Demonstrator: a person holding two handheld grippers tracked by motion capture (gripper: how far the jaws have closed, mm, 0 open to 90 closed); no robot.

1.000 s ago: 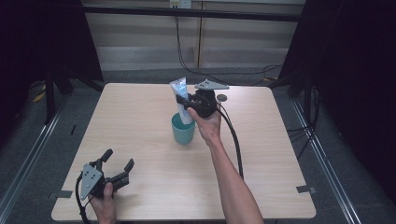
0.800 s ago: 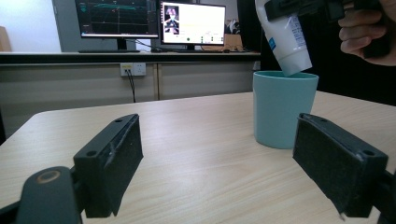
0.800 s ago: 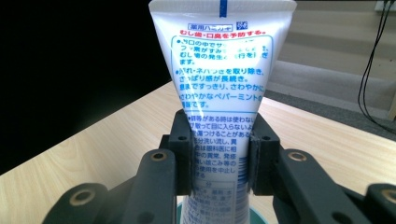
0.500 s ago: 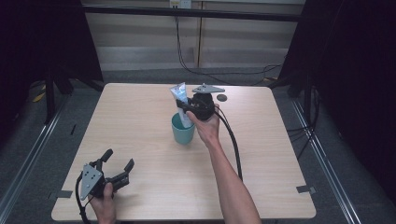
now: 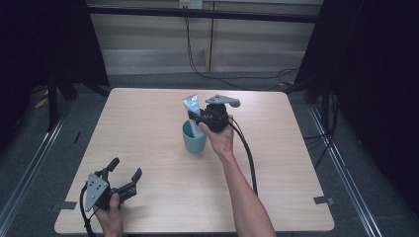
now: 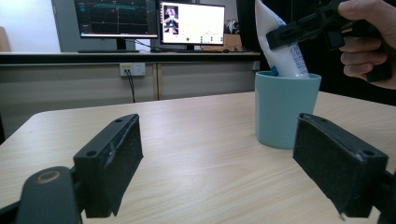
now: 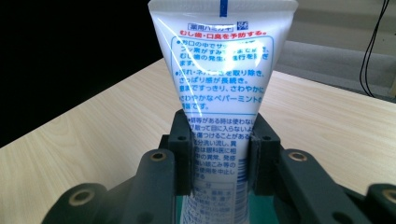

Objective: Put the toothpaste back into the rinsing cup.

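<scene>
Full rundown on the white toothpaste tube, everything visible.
White plastic toothpaste tube, blue Japanese print with a red line, flat crimped end up. It stands tilted with its lower end inside the teal plastic cup mid-table. The right gripper is shut on its lower body, pads pressing both sides. Cap end is hidden in the cup.

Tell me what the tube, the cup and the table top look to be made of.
Tube: soft glossy plastic, judging by the glare across its printed face and the flat crimped end.
Cup: probably matte plastic, evenly teal with no shine; ceramic is possible.
Table top: pale wood-grain, likely laminate, with a smooth low sheen.
</scene>
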